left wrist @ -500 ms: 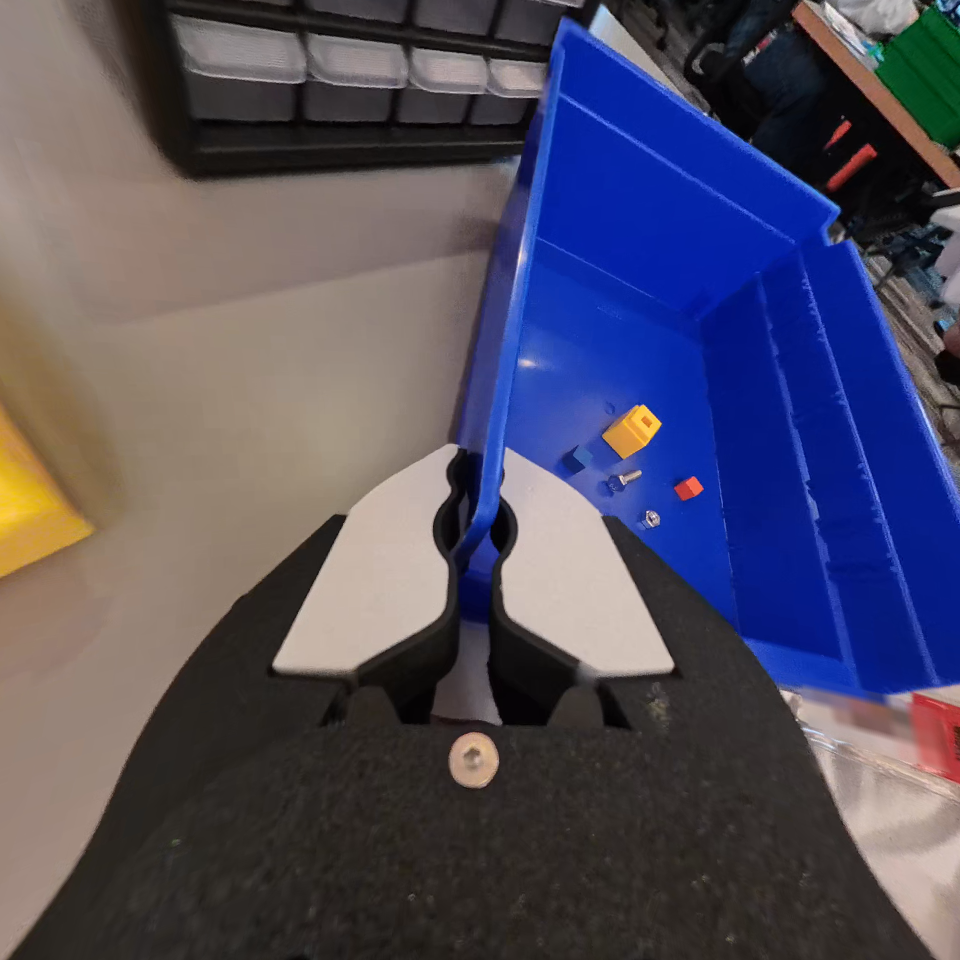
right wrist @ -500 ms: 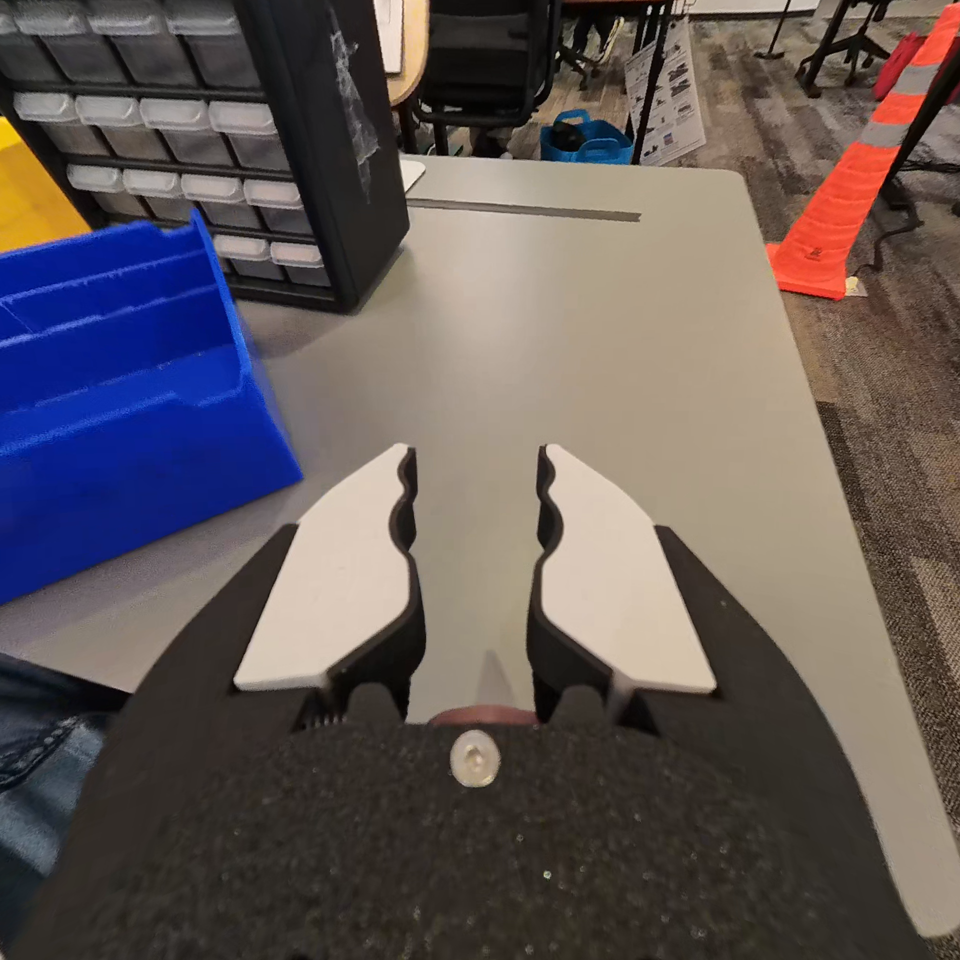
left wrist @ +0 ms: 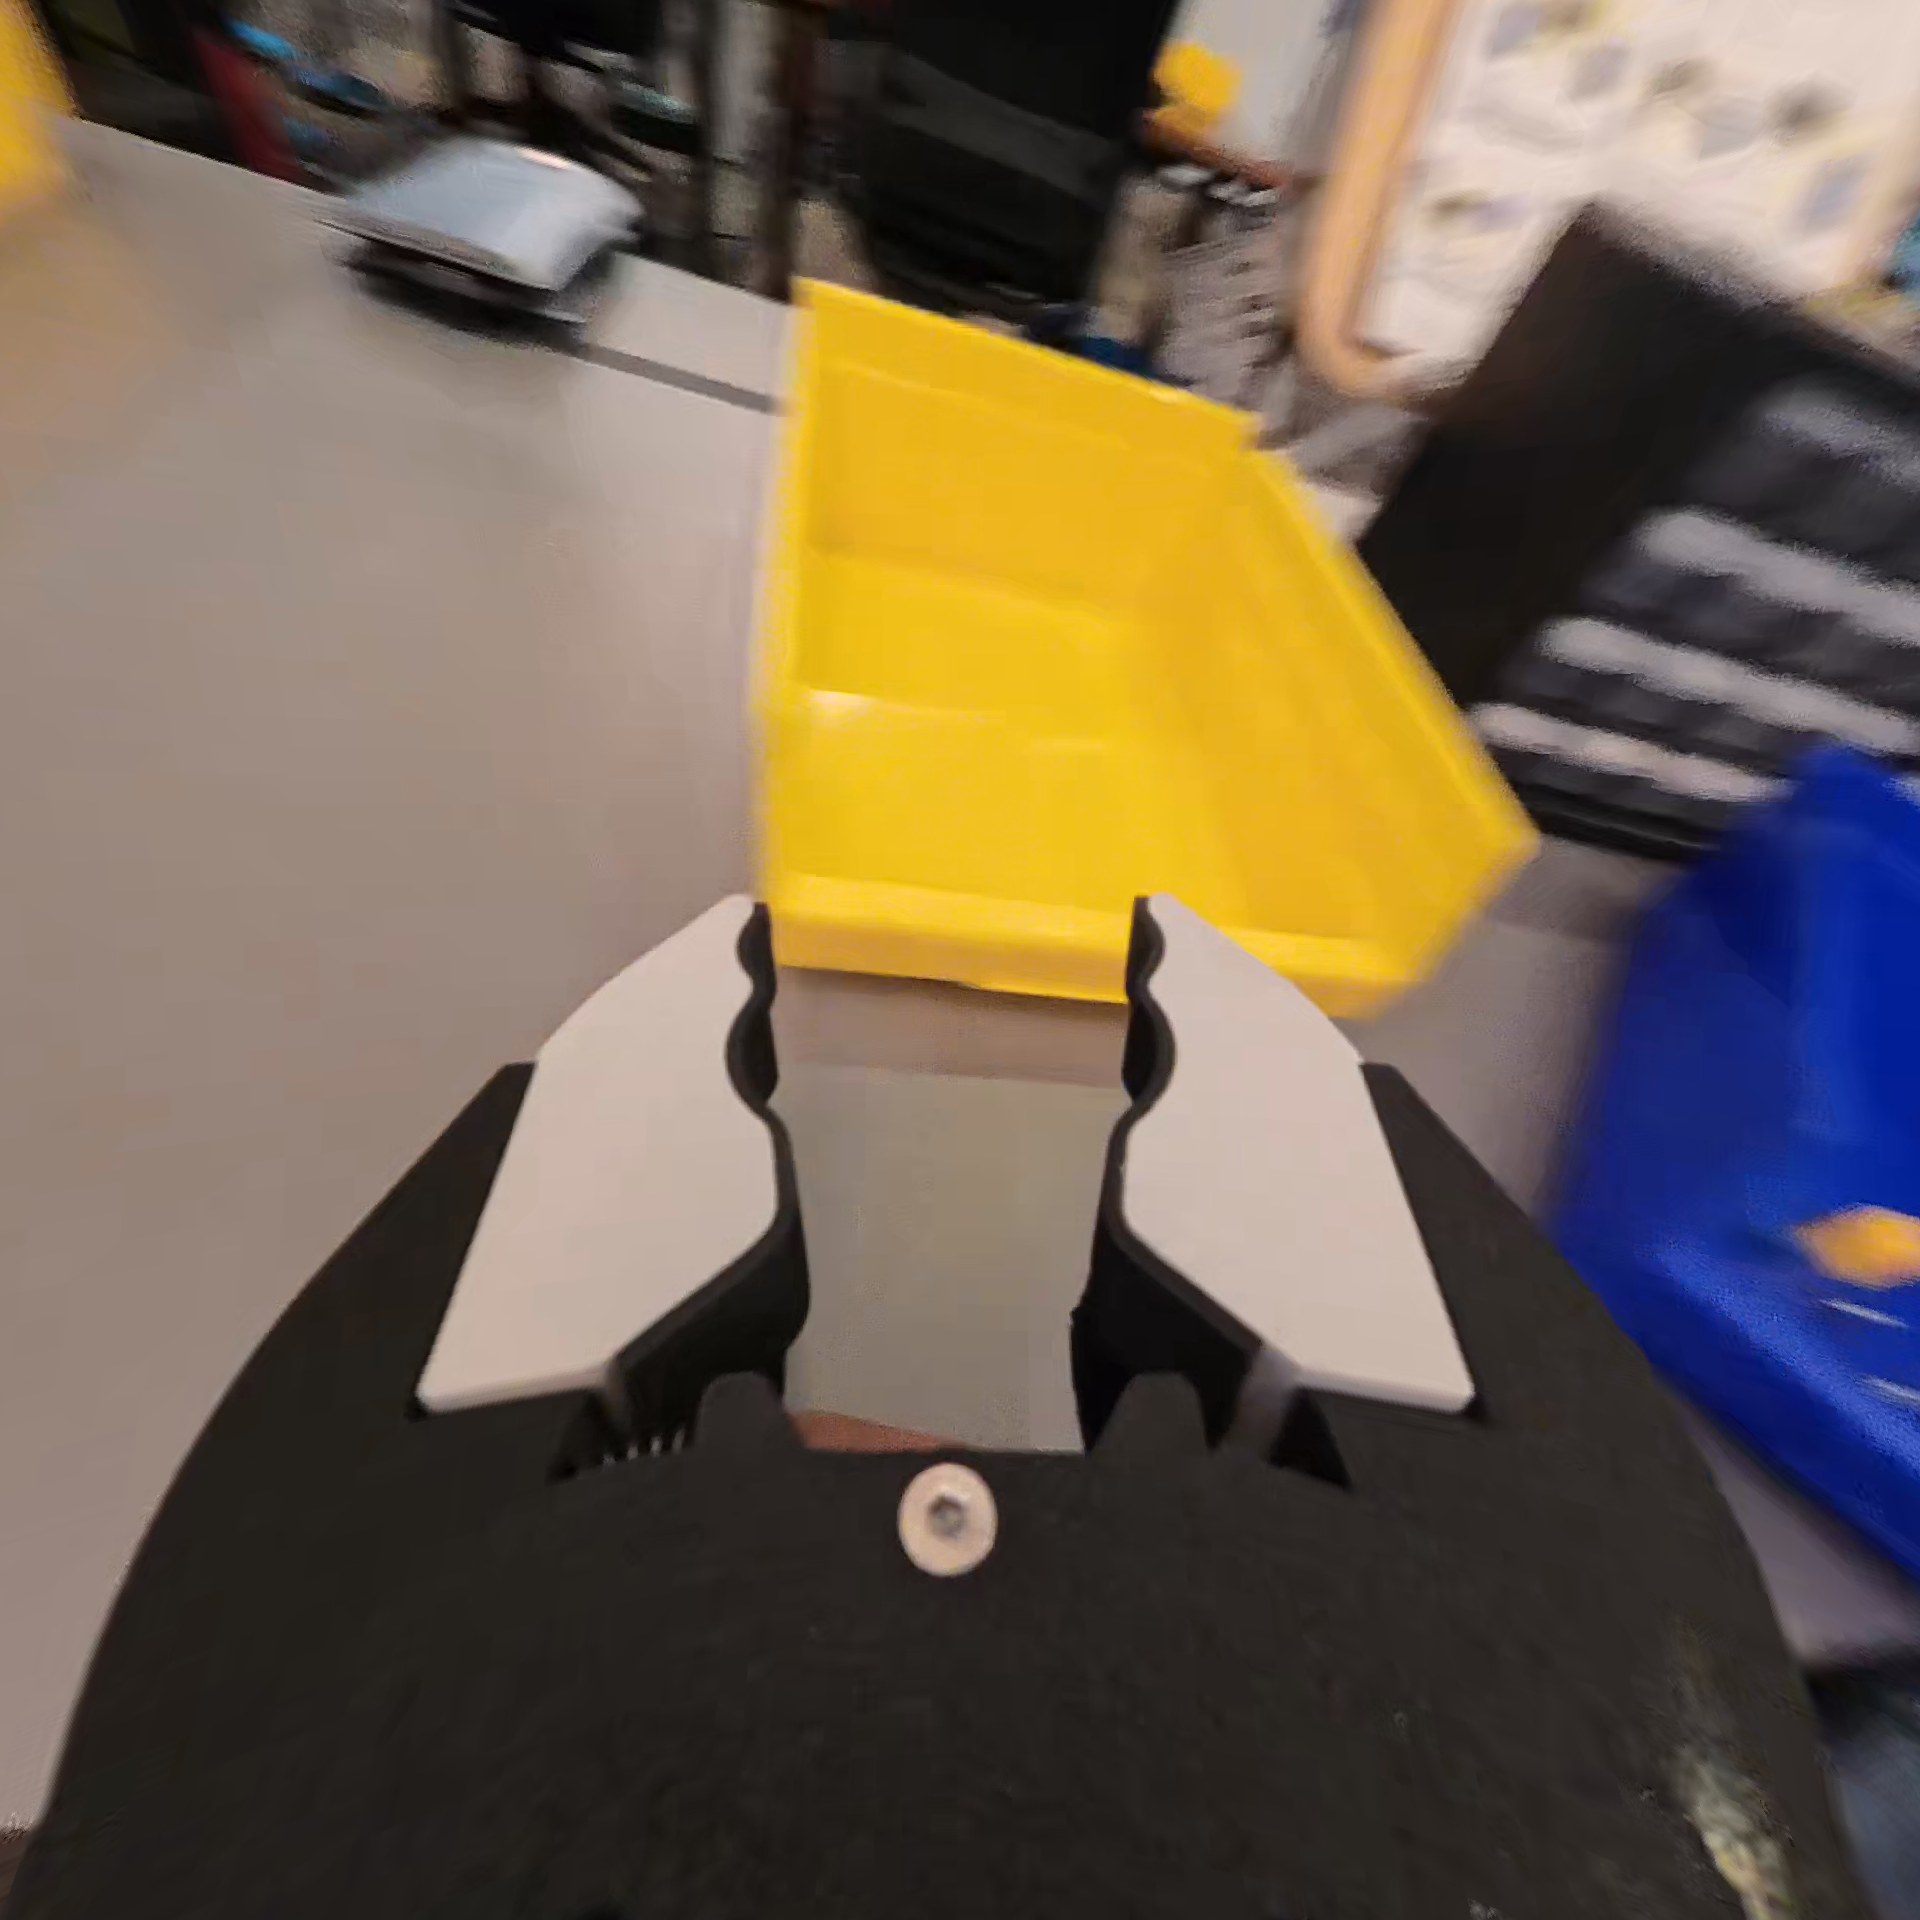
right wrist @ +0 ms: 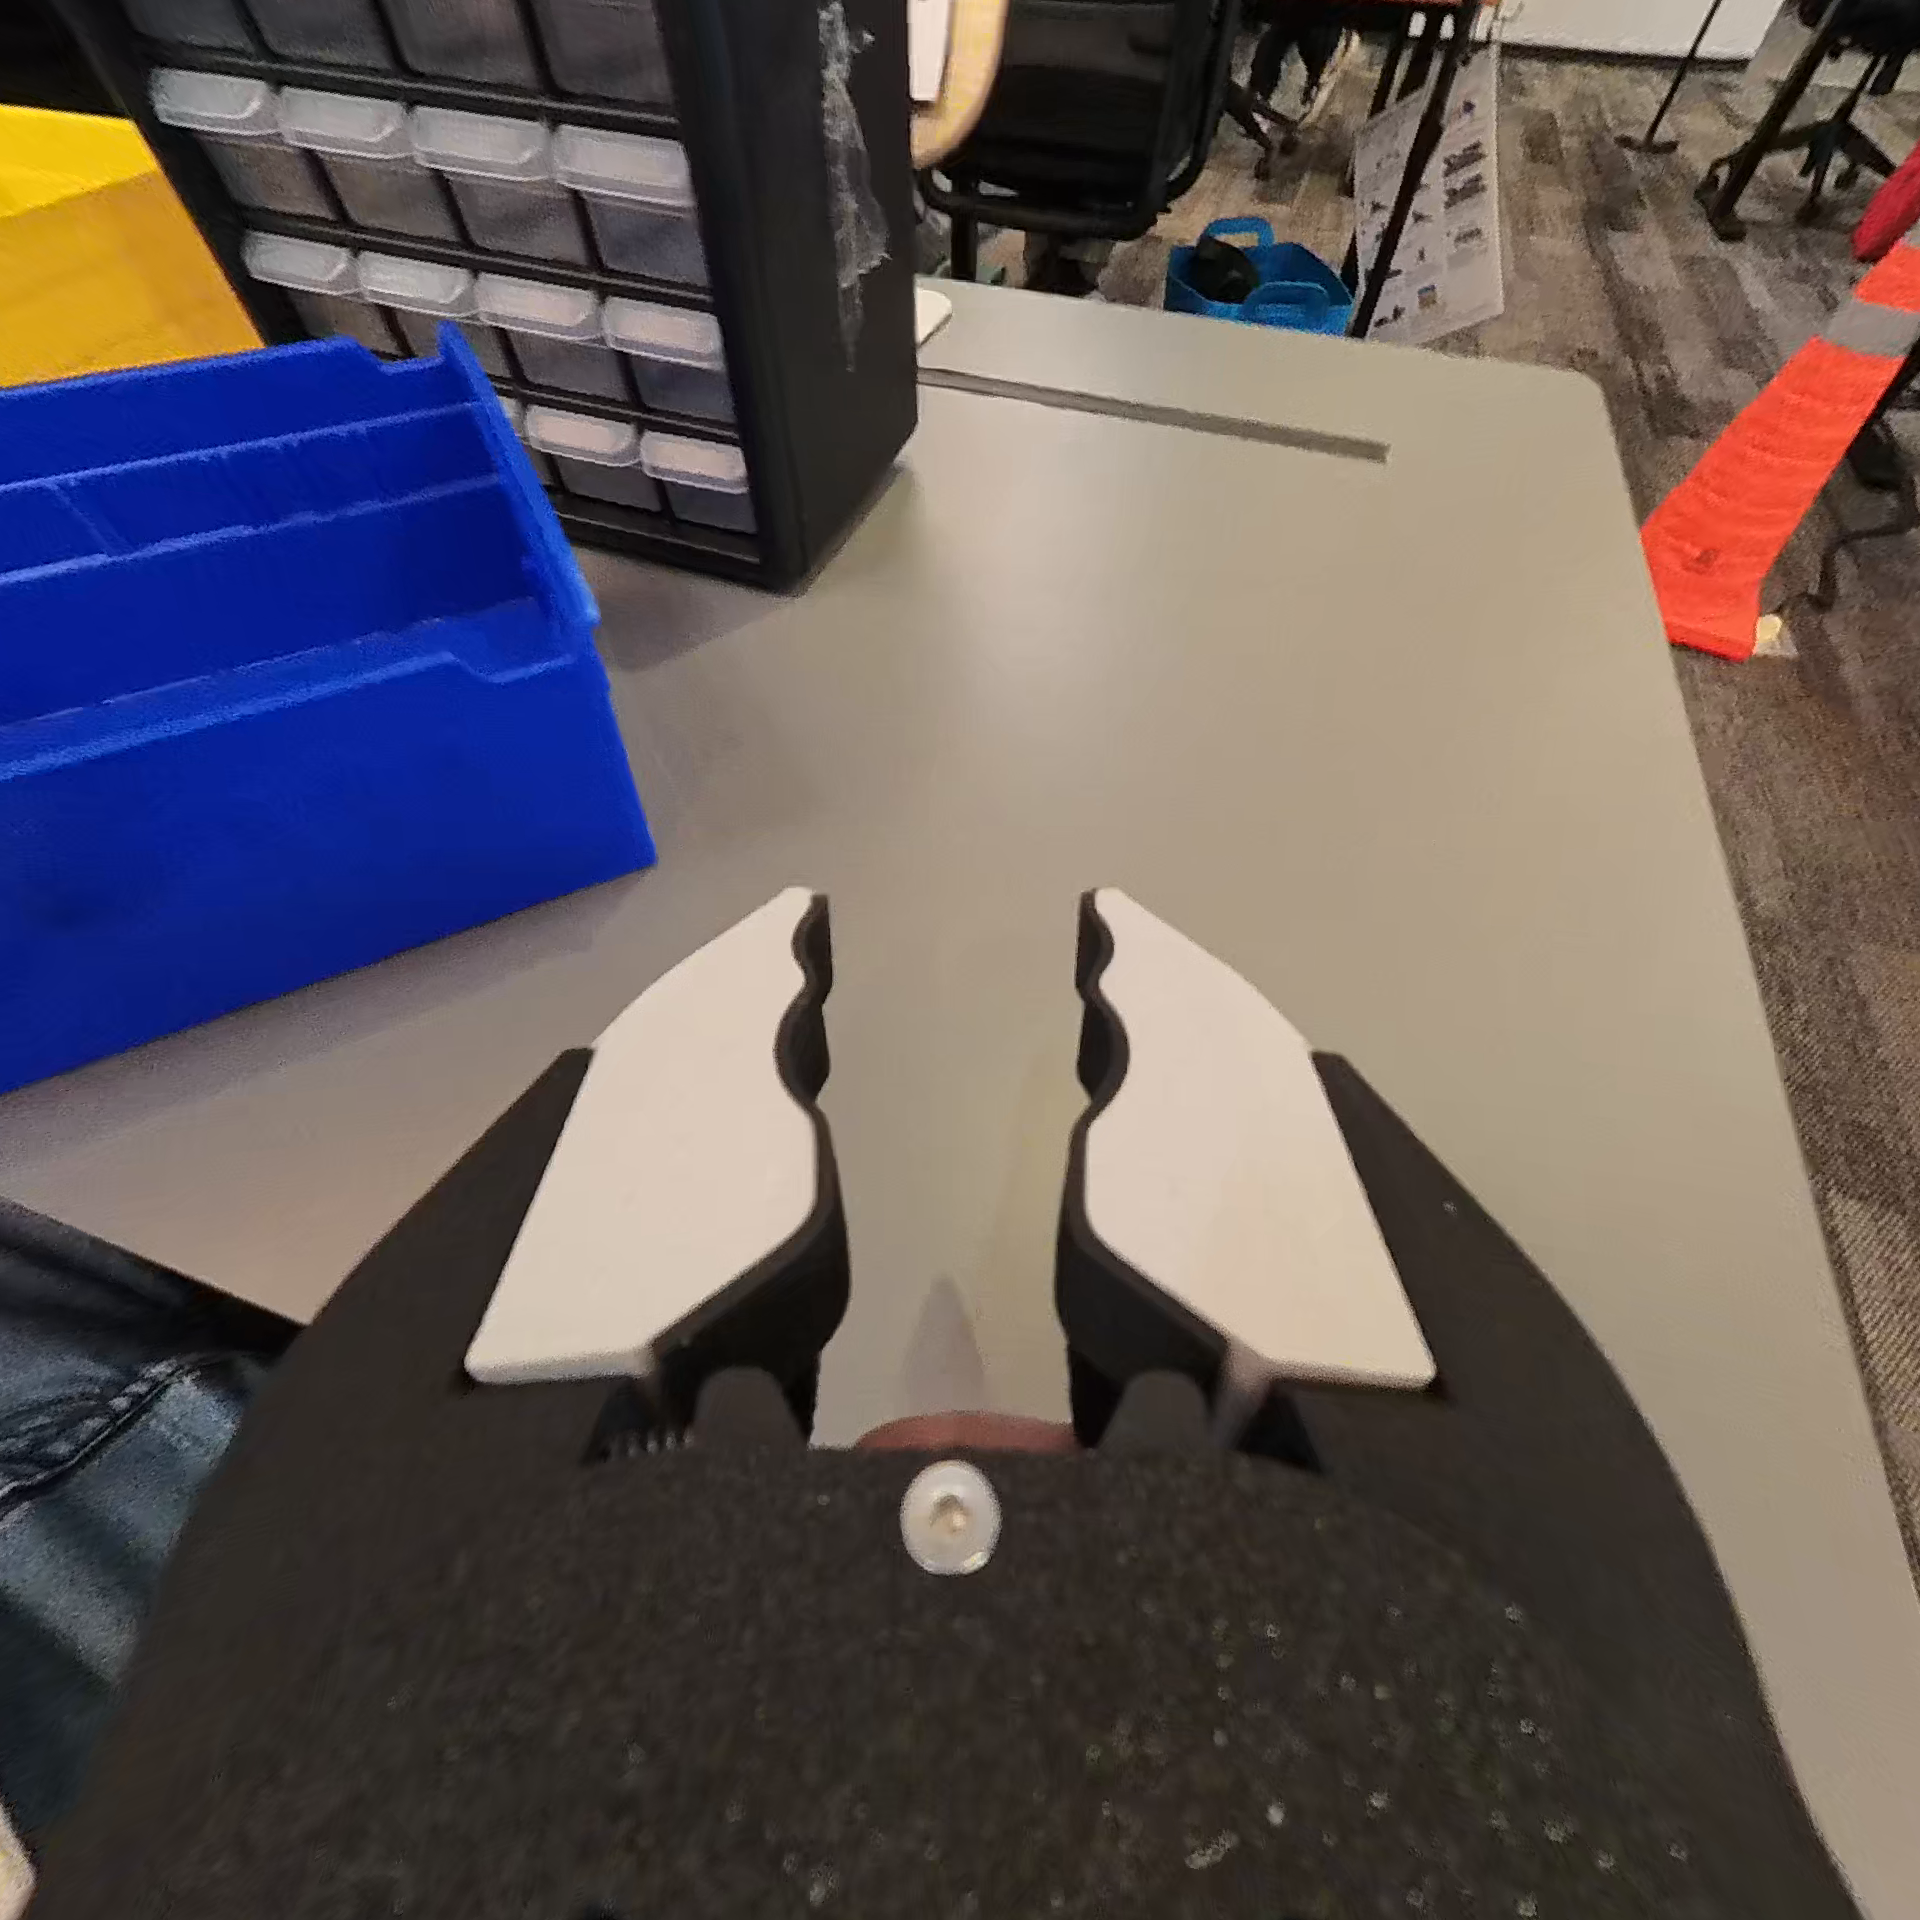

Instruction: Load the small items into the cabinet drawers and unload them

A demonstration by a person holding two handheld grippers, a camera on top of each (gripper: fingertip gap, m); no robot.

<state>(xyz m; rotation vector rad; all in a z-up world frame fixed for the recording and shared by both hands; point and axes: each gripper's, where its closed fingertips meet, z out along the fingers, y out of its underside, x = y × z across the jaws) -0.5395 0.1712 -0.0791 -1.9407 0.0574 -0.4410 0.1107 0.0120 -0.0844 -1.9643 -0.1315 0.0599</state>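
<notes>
Room: office floor with grey patterned carpet, dark chairs, an orange barrier piece [right wrist: 1766, 468] lying beside the desk, and a blue tote [right wrist: 1257, 275] on the floor beyond it.
Desk: plain grey top [right wrist: 1195, 675] with a dark slot along its far side.
Writing: none readable; a printed sheet [right wrist: 1439, 208] leans behind the desk, its print too small to make out.
Cabinet: black frame [right wrist: 790, 260] with rows of small clear drawers, all pushed in, standing at the desk's far left behind the blue bin.
Blue bin: [right wrist: 312, 727] open-topped, ribbed inside, just in front of the cabinet; a yellow blur [left wrist: 1860, 1242] shows inside it in the left wrist view.
Yellow bin: [left wrist: 1039, 665] open plastic bin, ridged inside, directly ahead of the left gripper.
Left gripper: [left wrist: 948, 914] fingers spread apart, holding nothing; view heavily motion-blurred.
Right gripper: [right wrist: 954, 904] fingers parted, nothing between them, over bare desk.
Person: denim-clad leg [right wrist: 94, 1455] at the near desk edge.
</notes>
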